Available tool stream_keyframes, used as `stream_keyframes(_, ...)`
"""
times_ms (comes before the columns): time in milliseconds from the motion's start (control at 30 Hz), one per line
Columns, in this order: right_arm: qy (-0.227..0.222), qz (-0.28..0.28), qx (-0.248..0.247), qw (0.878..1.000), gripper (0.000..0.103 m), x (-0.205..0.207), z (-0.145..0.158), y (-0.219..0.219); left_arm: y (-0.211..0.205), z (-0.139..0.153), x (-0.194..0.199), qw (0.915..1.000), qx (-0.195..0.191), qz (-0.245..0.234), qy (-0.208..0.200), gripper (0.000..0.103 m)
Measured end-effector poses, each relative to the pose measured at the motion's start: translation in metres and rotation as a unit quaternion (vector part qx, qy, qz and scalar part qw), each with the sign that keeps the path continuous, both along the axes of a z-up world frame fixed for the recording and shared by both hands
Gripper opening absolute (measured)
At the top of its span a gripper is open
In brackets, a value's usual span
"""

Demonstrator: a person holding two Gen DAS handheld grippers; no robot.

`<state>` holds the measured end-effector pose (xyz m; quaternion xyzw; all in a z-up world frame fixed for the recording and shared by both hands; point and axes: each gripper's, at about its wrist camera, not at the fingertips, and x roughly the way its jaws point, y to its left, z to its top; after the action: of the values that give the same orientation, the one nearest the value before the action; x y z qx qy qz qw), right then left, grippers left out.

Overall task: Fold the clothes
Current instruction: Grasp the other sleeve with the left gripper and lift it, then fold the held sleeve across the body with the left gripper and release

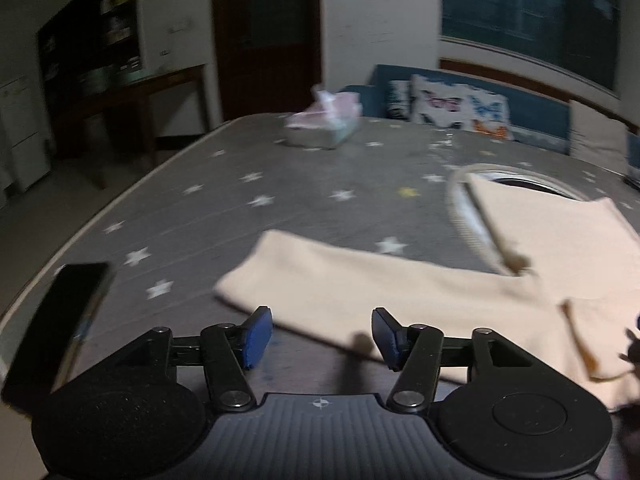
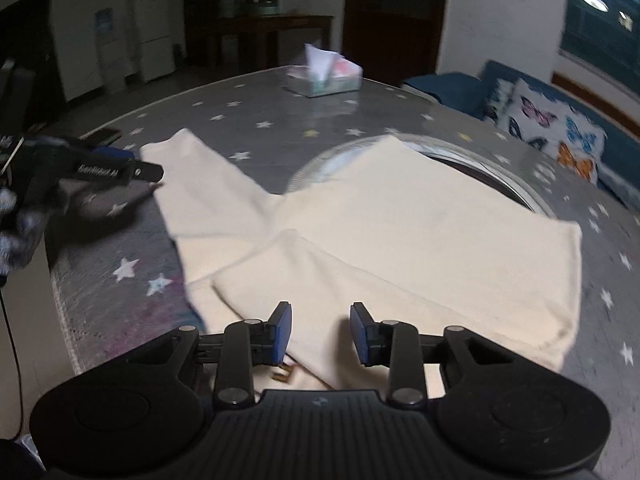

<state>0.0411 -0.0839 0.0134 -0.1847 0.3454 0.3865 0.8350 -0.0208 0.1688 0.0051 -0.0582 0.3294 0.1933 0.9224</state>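
A cream garment (image 2: 400, 232) lies spread on the grey star-patterned table (image 2: 280, 128), partly folded, with one leg or sleeve reaching to the left. In the left wrist view the same garment (image 1: 360, 288) lies just ahead of my left gripper (image 1: 320, 334), which is open and empty at the cloth's near edge. My right gripper (image 2: 320, 332) is open and empty, hovering over the garment's near folded edge. The left gripper also shows in the right wrist view (image 2: 100, 168), at the left beside the cloth's left end.
A tissue box (image 2: 324, 76) stands at the far side of the table. A round glass-rimmed opening (image 2: 480, 164) lies under the garment's far part. A dark phone (image 1: 60, 320) lies near the table's left edge. A blue sofa with butterfly cushions (image 2: 552, 128) stands beyond.
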Motion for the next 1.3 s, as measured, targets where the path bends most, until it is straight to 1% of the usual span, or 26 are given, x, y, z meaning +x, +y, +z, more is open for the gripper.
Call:
stream_keyframes(33, -0.005, 0.005, -0.002, 1.0, 0.032, -0.003, -0.001, 0.006, 0.006, -0.001, -0.001, 1.0, -0.001, 0.009, 0.002, 0.06)
stream_keyframes(167, -0.002, 0.025, -0.009, 1.0, 0.032, -0.007, -0.008, 0.024, 0.025, -0.004, -0.006, 0.999, -0.011, 0.043, 0.0, 0.064)
stream_keyframes(233, -0.009, 0.034, -0.014, 0.999, 0.032, -0.011, -0.011, 0.031, 0.033, -0.005, -0.006, 0.9985, -0.019, 0.052, -0.001, 0.064)
stream_keyframes(333, -0.01, 0.032, -0.012, 0.999, 0.032, -0.011, -0.01, 0.03, 0.043, -0.007, -0.006, 0.9977, -0.027, 0.062, -0.002, 0.064)
stream_keyframes(433, -0.011, 0.03, -0.01, 0.999, 0.032, -0.011, -0.008, 0.029, 0.053, -0.01, -0.002, 0.9968, -0.04, 0.07, -0.004, 0.063)
stream_keyframes(500, -0.012, 0.029, -0.009, 0.999, 0.032, -0.011, -0.007, 0.028, 0.058, -0.012, 0.001, 0.9961, -0.049, 0.073, -0.006, 0.058)
stream_keyframes(600, -0.013, 0.027, -0.007, 1.0, 0.033, -0.011, -0.006, 0.027, 0.06, -0.012, 0.005, 0.9963, -0.049, 0.069, -0.012, 0.053)
stream_keyframes(633, -0.014, 0.026, -0.006, 1.0, 0.033, -0.011, -0.005, 0.027, 0.061, -0.012, 0.007, 0.9963, -0.049, 0.07, -0.013, 0.05)
stream_keyframes(667, -0.014, 0.025, -0.005, 1.0, 0.033, -0.011, -0.005, 0.027, 0.062, -0.012, 0.008, 0.9964, -0.048, 0.069, -0.014, 0.042)
stream_keyframes(700, -0.015, 0.025, -0.004, 1.0, 0.033, -0.011, -0.004, 0.027, 0.063, -0.012, 0.009, 0.9963, -0.049, 0.068, -0.017, 0.032)
stream_keyframes(800, -0.016, 0.016, 0.001, 1.0, 0.033, -0.01, -0.002, 0.02, 0.065, -0.009, 0.013, 0.9955, -0.063, 0.066, -0.025, 0.01)
stream_keyframes(900, -0.016, -0.006, 0.011, 1.0, 0.033, -0.007, 0.002, 0.001, 0.063, -0.001, 0.015, 0.9952, -0.07, 0.059, -0.036, 0.006)
stream_keyframes(1000, -0.017, -0.028, 0.022, 0.999, 0.033, -0.004, 0.006, -0.018, 0.048, 0.018, 0.016, 0.9941, -0.084, 0.028, -0.063, 0.005)
stream_keyframes(1067, -0.018, -0.042, 0.029, 0.999, 0.033, -0.003, 0.008, -0.031, 0.03, 0.034, 0.018, 0.9923, -0.092, -0.004, -0.082, 0.005)
stream_keyframes(1133, -0.018, -0.057, 0.037, 0.998, 0.033, -0.001, 0.011, -0.044, 0.003, 0.05, 0.022, 0.9895, -0.094, -0.048, -0.099, 0.005)
stream_keyframes(1200, -0.019, -0.071, 0.044, 0.996, 0.033, 0.001, 0.013, -0.056, -0.024, 0.066, 0.025, 0.9843, -0.095, -0.092, -0.116, 0.005)
stream_keyframes(1300, -0.019, -0.093, 0.054, 0.994, 0.033, 0.004, 0.017, -0.075, -0.063, 0.083, 0.032, 0.9732, -0.1, -0.157, -0.135, 0.005)
